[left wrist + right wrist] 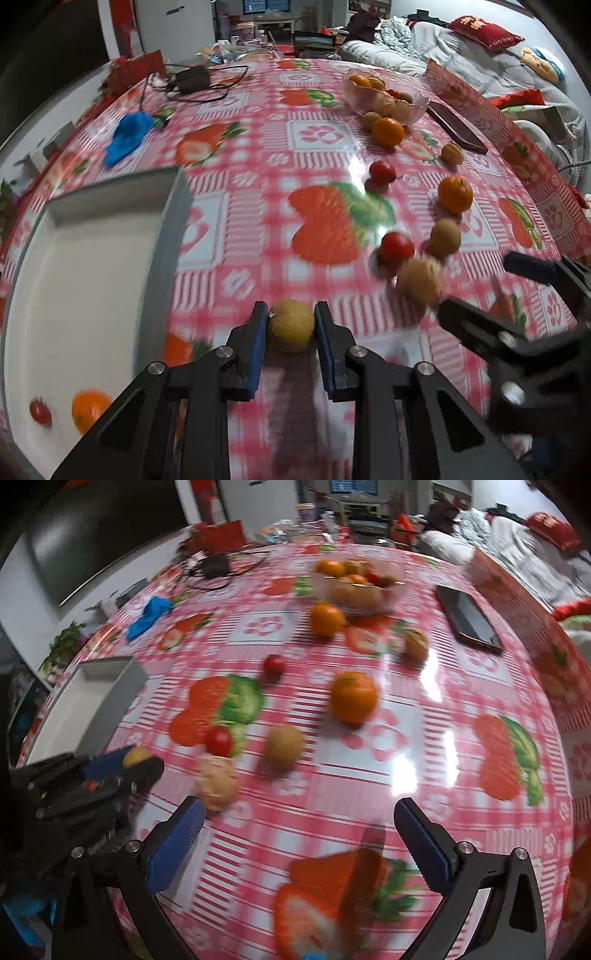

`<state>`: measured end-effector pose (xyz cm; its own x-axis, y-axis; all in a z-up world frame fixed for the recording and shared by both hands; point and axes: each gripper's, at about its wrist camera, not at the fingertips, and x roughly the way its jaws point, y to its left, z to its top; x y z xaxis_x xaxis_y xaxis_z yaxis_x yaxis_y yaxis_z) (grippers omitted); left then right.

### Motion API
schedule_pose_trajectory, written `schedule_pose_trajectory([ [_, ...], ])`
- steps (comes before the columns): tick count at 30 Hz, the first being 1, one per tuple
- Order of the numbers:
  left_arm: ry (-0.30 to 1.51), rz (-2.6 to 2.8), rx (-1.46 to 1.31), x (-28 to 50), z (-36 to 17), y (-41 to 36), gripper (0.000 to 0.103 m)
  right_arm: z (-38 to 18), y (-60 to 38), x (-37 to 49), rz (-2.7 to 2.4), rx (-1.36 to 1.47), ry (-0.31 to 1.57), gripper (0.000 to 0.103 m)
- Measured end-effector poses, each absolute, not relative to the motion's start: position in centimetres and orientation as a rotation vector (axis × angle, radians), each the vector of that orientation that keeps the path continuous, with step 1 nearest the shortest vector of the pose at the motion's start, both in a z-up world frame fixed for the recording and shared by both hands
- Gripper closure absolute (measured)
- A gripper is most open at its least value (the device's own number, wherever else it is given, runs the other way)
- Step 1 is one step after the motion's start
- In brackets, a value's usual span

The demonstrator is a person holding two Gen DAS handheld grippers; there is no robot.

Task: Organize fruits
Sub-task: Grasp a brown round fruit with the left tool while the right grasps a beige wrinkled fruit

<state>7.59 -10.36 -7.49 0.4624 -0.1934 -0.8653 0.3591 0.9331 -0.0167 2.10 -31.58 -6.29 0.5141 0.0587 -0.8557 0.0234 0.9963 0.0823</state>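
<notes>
My left gripper (290, 325) is shut on a small yellow-brown round fruit (291, 325), held just above the tablecloth right of the white tray (110, 258). The tray holds a cherry tomato (40, 411) and an orange (88, 410). My right gripper (299, 827) is open and empty above the cloth. In front of it lie a walnut (217, 781), a cherry tomato (218, 740), a kiwi (284, 746), an orange (354, 697) and more loose fruit. The left gripper shows in the right wrist view (138, 762) with the fruit.
A clear bowl of fruit (356, 587) stands at the far side, with an orange (327, 619) beside it. A dark phone (467, 618) lies at the right. A blue cloth (127, 136) and a charger with cables (192, 79) lie at the far left.
</notes>
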Motion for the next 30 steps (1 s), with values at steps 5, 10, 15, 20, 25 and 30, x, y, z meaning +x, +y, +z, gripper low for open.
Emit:
schedule_pose_trajectory([
  [5, 1.038, -0.327, 0.154, 6.1, -7.5, -8.6, 0.075, -6.9, -29.3, 3.3, 0.054, 0.065, 1.040, 0.005],
  [10, 1.029, -0.325, 0.164, 5.7, -7.5, -8.6, 0.075, -7.1, -28.1, 4.1, 0.054, 0.055, 1.048, 0.048],
  [15, 1.050, -0.361, 0.124, 5.4, -7.2, -8.2, 0.075, -6.7, -28.4, 3.7, 0.089, 0.096, 1.046, 0.074],
  [20, 1.010, -0.396, 0.129, 4.0, -5.7, -8.1, 0.075, -5.1, -29.4, 1.7, 0.096, 0.104, 1.012, 0.074],
  [25, 0.973, -0.417, 0.118, 2.9, -3.9, -7.8, 0.075, -3.8, -29.9, 0.4, 0.093, 0.126, 0.995, 0.073],
  [30, 0.947, -0.417, 0.110, 2.0, -2.6, -6.8, 0.075, -2.9, -29.6, -0.8, 0.086, 0.113, 0.978, 0.073],
])
